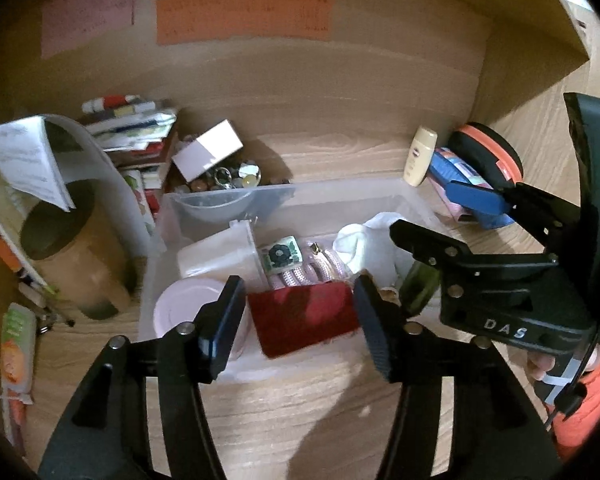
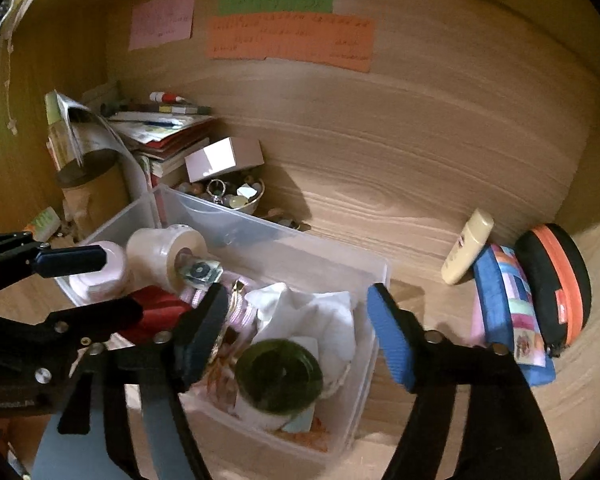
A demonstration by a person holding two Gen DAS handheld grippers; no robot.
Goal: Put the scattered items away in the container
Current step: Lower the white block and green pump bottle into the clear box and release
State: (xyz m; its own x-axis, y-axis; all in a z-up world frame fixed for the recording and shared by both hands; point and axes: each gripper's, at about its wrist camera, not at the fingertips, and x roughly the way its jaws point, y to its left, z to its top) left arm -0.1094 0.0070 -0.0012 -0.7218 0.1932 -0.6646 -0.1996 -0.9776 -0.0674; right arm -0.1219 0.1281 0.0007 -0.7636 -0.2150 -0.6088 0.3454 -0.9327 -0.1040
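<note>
A clear plastic bin point(image 1: 204, 204) point(image 2: 332, 256) stands on the wooden desk. It holds a red pouch point(image 1: 304, 316), a white cloth point(image 2: 312, 316), a pink cord point(image 1: 312, 270), a patterned tile point(image 2: 200, 272), a white tub point(image 1: 216, 258), a pink lid point(image 1: 184, 308) and a dark green jar point(image 2: 280, 376). My left gripper point(image 1: 300, 320) is open and empty over the bin's near edge. My right gripper point(image 2: 296, 336) is open and empty above the green jar; it also shows in the left wrist view point(image 1: 440, 216).
A cream lotion bottle point(image 2: 466, 250), a blue patterned pouch point(image 2: 512, 312) and a black-and-orange case point(image 2: 556, 288) lie right of the bin. A bowl of trinkets point(image 2: 236, 196), a white box point(image 2: 224, 158), stacked books point(image 2: 164, 136) and a brown cup point(image 1: 76, 260) stand left.
</note>
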